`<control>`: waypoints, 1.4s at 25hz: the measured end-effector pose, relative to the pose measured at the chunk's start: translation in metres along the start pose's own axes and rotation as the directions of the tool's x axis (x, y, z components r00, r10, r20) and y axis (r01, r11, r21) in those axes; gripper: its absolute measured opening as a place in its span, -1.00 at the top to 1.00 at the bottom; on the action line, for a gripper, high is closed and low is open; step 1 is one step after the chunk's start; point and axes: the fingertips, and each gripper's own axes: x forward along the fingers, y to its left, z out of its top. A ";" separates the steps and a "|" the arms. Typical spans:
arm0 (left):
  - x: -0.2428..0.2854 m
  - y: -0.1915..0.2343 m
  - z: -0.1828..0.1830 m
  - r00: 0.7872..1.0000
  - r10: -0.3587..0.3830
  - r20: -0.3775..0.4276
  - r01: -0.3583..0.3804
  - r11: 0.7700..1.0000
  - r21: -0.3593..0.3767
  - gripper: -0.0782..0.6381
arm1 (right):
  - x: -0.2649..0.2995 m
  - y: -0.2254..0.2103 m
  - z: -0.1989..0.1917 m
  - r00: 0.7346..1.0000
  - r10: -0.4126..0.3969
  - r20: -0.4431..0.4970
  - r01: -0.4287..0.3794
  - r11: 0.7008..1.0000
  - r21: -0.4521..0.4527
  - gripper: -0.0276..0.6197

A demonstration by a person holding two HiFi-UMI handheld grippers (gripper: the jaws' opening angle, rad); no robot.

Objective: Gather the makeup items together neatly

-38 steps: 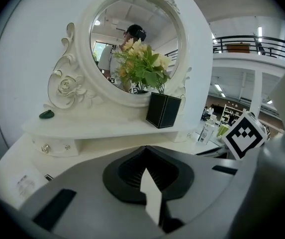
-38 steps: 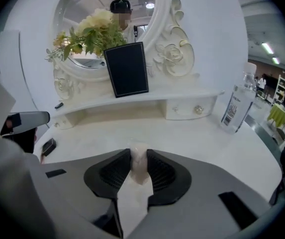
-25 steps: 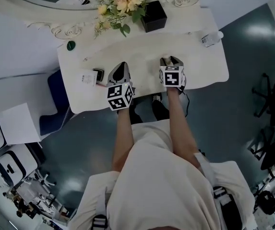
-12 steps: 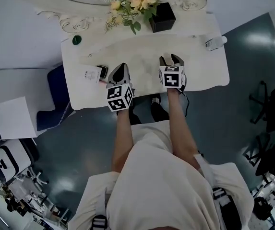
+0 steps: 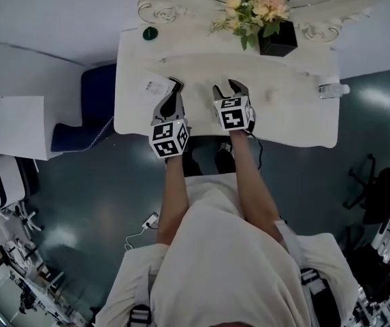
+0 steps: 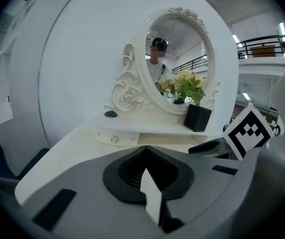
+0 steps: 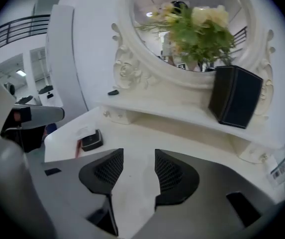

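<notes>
On the white vanity table point(image 5: 297, 125) my left gripper point(image 5: 175, 82) is shut, its tip right beside a black compact point(image 7: 91, 140) on a white packet point(image 5: 154, 86); in its own view the jaws point(image 6: 143, 151) meet with nothing held. My right gripper point(image 5: 229, 86) stands open over bare tabletop, nothing between its pads point(image 7: 139, 153); its jaws have opened slightly in the last second. A small pale round item point(image 5: 271, 96) lies to its right, a clear bottle point(image 5: 331, 89) farther right. A dark green lid-like piece point(image 5: 150, 33) sits on the raised shelf.
A black vase point(image 5: 277, 39) with flowers stands on the shelf in front of an ornate oval mirror point(image 6: 179, 59). The shelf has a small drawer with a knob point(image 6: 113, 139). A blue stool point(image 5: 96, 107) is left of the table, and the table's front edge is under my wrists.
Both grippers have moved left along the table. The left tip now sits by the packet and compact. The right gripper has drawn away from the pale round item, which lies alone.
</notes>
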 end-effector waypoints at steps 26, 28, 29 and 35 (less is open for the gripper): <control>-0.091 0.120 -0.026 0.967 0.254 -0.001 -0.252 0.957 -0.142 0.74 | 0.078 0.248 -0.019 0.929 0.288 -0.233 -0.215 -0.092 -0.972 0.33; -0.094 0.123 -0.027 0.966 0.259 -0.002 -0.257 0.955 -0.146 0.74 | 0.084 0.252 -0.018 0.935 0.275 -0.225 -0.196 -0.128 -0.972 0.38; -0.095 0.124 -0.028 0.965 0.261 -0.003 -0.258 0.955 -0.147 0.74 | 0.086 0.253 -0.016 0.938 0.273 -0.213 -0.181 -0.135 -0.974 0.51; -0.099 0.130 -0.029 0.965 0.260 -0.004 -0.258 0.954 -0.150 0.74 | 0.085 0.253 0.007 0.954 0.274 -0.124 -0.111 -0.064 -0.992 0.79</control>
